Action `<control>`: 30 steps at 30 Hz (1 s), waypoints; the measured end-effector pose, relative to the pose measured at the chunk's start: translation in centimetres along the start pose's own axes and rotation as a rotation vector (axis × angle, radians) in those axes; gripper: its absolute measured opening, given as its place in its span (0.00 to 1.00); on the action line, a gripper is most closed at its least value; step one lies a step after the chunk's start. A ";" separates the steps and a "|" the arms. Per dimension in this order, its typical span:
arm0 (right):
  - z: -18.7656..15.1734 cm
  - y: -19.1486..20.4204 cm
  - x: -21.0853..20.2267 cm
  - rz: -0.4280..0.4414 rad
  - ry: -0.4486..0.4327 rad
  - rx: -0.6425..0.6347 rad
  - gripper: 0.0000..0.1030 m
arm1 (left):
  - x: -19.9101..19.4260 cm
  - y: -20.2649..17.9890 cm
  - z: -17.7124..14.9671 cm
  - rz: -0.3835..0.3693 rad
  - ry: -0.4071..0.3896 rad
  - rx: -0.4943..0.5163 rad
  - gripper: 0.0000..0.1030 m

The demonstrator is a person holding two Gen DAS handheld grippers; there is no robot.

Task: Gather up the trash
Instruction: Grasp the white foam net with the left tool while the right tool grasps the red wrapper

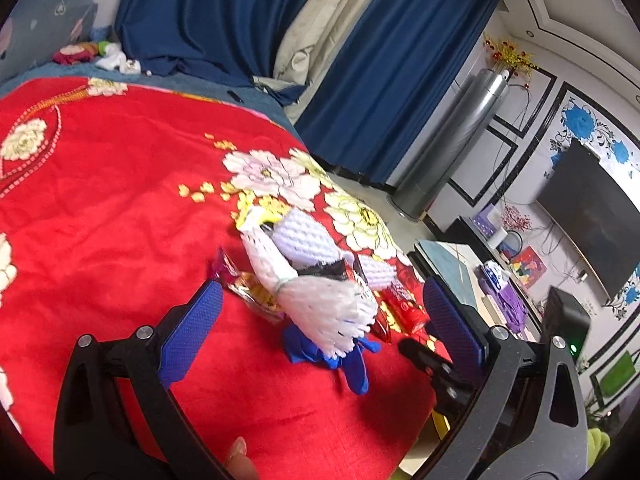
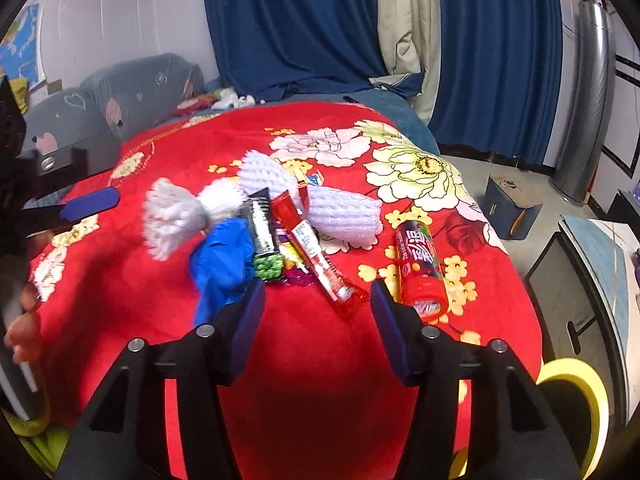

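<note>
Both hand-held grippers, the left gripper (image 1: pixel 320 320) and right gripper (image 2: pixel 318 312), hang open and empty over the red flowered blanket (image 2: pixel 120 288). Mid-frame, white foam fruit netting (image 1: pixel 320 312), crumpled blue glove (image 2: pixel 220 264), long red wrapper (image 2: pixel 316 256) and red candy tube (image 2: pixel 422 268) lie heaped, likely for easy picking.

Blue curtains (image 2: pixel 288 24) behind red floral blanket (image 2: pixel 320 360)

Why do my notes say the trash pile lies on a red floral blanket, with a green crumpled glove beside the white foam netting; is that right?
Not quite: the crumpled glove is blue, not green, as the right wrist view shows. It does lie beside the white foam netting on the red floral blanket.
</note>
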State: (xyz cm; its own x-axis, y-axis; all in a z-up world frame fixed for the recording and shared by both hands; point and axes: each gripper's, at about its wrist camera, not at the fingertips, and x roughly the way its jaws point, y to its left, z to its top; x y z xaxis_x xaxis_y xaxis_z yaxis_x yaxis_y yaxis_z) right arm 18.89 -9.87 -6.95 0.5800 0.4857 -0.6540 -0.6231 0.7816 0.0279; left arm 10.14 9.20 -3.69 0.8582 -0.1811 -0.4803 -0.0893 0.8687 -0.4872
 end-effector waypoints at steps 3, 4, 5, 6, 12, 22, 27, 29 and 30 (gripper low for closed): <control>0.5 -0.1 1.4 -0.005 0.019 -0.017 0.49 | 0.7 -0.1 -0.3 -0.013 0.021 0.002 0.87; 0.6 -0.2 2.0 -0.005 0.029 -0.023 0.49 | 0.9 -0.1 -0.4 -0.018 0.026 0.002 0.86; 0.6 -0.3 2.4 -0.007 0.036 -0.027 0.48 | 1.2 -0.1 -0.6 -0.020 0.034 0.001 0.85; 0.7 -0.4 3.0 -0.012 0.046 -0.030 0.48 | 1.5 -0.1 -0.7 -0.019 0.042 -0.004 0.84; 0.9 -0.8 5.7 -0.015 0.093 -0.038 0.35 | 2.6 0.1 -1.1 -0.027 0.073 -0.023 0.82; -0.1 -1.7 5.4 0.027 0.088 0.028 0.14 | 3.8 1.3 -1.5 -0.046 0.114 -0.078 0.60; -0.6 -2.2 3.8 0.047 0.060 0.096 0.12 | 4.1 1.8 -2.2 -0.038 0.151 -0.097 0.50; -0.7 -2.3 3.0 0.054 0.045 0.115 0.12 | 4.2 1.9 -2.5 -0.040 0.167 -0.106 0.43; -0.7 -2.3 2.6 0.059 0.038 0.120 0.12 | 4.1 1.9 -2.6 -0.038 0.171 -0.106 0.40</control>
State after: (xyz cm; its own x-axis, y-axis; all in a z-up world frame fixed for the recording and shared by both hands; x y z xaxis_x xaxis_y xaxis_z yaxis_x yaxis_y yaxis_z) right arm 21.47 -10.68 -9.28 0.5226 0.5189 -0.6765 -0.5870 0.7945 0.1559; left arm 12.21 8.96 -8.49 0.7647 -0.2965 -0.5721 -0.1185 0.8080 -0.5771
